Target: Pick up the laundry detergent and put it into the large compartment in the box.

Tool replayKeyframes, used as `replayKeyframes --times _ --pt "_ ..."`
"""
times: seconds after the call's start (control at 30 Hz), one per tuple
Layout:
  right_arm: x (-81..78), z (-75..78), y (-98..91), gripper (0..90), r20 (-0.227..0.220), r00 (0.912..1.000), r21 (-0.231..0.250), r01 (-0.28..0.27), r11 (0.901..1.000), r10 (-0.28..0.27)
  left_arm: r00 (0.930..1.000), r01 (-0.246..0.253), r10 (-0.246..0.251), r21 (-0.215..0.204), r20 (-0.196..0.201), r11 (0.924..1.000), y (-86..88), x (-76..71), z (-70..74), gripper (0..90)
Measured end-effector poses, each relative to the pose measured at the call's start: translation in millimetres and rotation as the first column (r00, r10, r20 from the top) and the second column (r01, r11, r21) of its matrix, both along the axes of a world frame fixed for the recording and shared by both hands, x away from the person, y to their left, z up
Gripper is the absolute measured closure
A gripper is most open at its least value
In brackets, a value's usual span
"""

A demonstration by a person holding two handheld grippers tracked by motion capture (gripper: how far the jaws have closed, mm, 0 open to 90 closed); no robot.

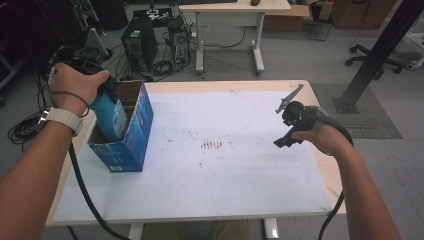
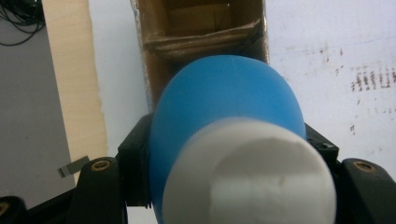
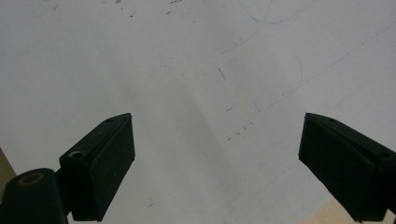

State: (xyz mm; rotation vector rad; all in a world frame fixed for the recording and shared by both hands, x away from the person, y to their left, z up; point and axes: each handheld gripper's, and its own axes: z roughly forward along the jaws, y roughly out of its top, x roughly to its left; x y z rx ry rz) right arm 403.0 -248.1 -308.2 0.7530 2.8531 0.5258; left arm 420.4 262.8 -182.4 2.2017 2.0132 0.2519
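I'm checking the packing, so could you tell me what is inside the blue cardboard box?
The blue bottle, clamped in the left gripper, stands partly in the blue cardboard box. A cardboard divider shows behind it; the box floor is hidden.

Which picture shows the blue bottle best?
The high view: the blue bottle stands half inside the blue box, held by the left gripper. The left gripper view gives just its white cap end, close up.

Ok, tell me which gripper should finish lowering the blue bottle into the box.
Left. The left gripper is already shut on the blue bottle, right over the open blue box. The right gripper is open, holds nothing, and hovers over the far side of the table.
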Motion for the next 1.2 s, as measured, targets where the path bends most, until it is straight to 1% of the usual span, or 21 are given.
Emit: replayKeyframes --times 0.03,0.17,0.2,0.23,0.27,0.33,0.4,0.43,0.53,0.57,0.6,0.63,0.67,0.7,0.77,0.9,0.97,1.2 --pt "0.3 -1.2 1.2 10.6 -0.004 1.0000 0.000 0.000 1.0000 0.000 1.0000 0.000 0.000 -0.001 -0.002 1.0000 0.4 1.0 -5.8 37.2" --pt "1.1 -2.4 3.2 10.6 -0.001 1.0000 -0.002 -0.001 1.0000 0.001 1.0000 0.005 -0.005 0.001 0.002 1.0000 0.9 2.8 -17.3 37.2" --pt "1.4 -2.6 3.4 10.6 -0.001 1.0000 -0.001 -0.001 1.0000 0.001 1.0000 0.005 -0.005 0.001 0.002 1.0000 0.9 2.8 -17.3 37.2" --pt "1.4 -2.6 3.4 10.6 -0.001 1.0000 -0.001 -0.001 1.0000 0.001 1.0000 0.008 -0.008 -0.002 0.000 1.0000 1.0 3.4 -20.6 37.2" --pt "1.4 -3.3 3.9 10.6 -0.005 1.0000 -0.001 0.000 1.0000 -0.001 0.9999 0.013 -0.013 -0.010 -0.004 0.9999 1.8 4.0 -26.9 37.2" --pt "1.3 -4.4 4.3 10.6 -0.007 1.0000 -0.003 0.000 1.0000 0.000 0.9999 0.012 -0.012 -0.017 -0.006 0.9998 2.4 4.4 -32.3 37.2" --pt "1.3 -5.2 4.4 10.6 -0.011 0.9999 -0.004 0.001 1.0000 -0.001 0.9999 0.014 -0.014 -0.013 -0.008 0.9998 2.1 5.0 -37.6 37.2" --pt "1.3 -5.2 4.4 10.6 -0.011 0.9999 -0.004 0.001 1.0000 -0.001 0.9999 0.014 -0.014 -0.013 -0.008 0.9998 2.1 5.0 -37.6 37.2" --pt "0.8 -5.5 4.4 10.6 -0.012 0.9999 -0.005 0.000 1.0000 0.000 0.9999 0.003 -0.003 -0.011 -0.014 0.9999 1.8 5.4 -46.5 37.2" --pt "0.8 -5.5 4.4 10.6 -0.012 0.9999 -0.005 0.000 1.0000 0.000 0.9999 0.003 -0.003 -0.011 -0.014 0.9999 1.8 5.4 -46.5 37.2" --pt "0.3 -5.7 4.1 10.6 -0.012 0.9999 -0.002 0.003 1.0000 -0.003 0.9999 0.003 -0.004 -0.010 -0.011 0.9999 1.8 5.4 -50.0 37.2" --pt "0.3 -5.7 4.1 10.6 -0.012 0.9999 -0.002 0.003 1.0000 -0.003 0.9999 0.003 -0.004 -0.010 -0.011 0.9999 1.8 5.4 -50.0 37.2" --pt "-0.5 -6.1 3.7 10.6 -0.013 0.9999 -0.004 0.002 1.0000 -0.003 0.9999 0.004 -0.004 -0.010 -0.013 0.9999 2.2 5.6 -54.3 37.2" --pt "-0.5 -6.1 3.7 10.6 -0.013 0.9999 -0.004 0.002 1.0000 -0.003 0.9999 0.004 -0.004 -0.010 -0.013 0.9999 2.2 5.6 -54.3 37.2" --pt "-1.5 -6.7 2.8 10.6 -0.014 0.9999 -0.004 0.004 1.0000 -0.004 1.0000 0.004 -0.004 -0.016 -0.008 0.9999 2.9 5.9 -60.6 37.2" --pt "-2.7 -7.9 1.6 10.6 -0.016 0.9998 -0.002 0.007 1.0000 -0.007 0.9999 0.010 -0.010 -0.017 -0.004 0.9998 3.4 6.0 -66.2 37.2" --pt "-3.3 -7.7 0.9 10.6 -0.016 0.9998 -0.006 0.008 0.9999 -0.008 0.9999 0.013 -0.014 -0.011 -0.003 0.9998 2.8 6.1 -71.3 37.2" --pt "-3.4 -8.2 0.8 10.6 -0.018 0.9998 -0.006 0.011 0.9999 -0.011 0.9999 0.014 -0.014 -0.005 -0.004 0.9999 3.6 6.1 -81.8 37.2"
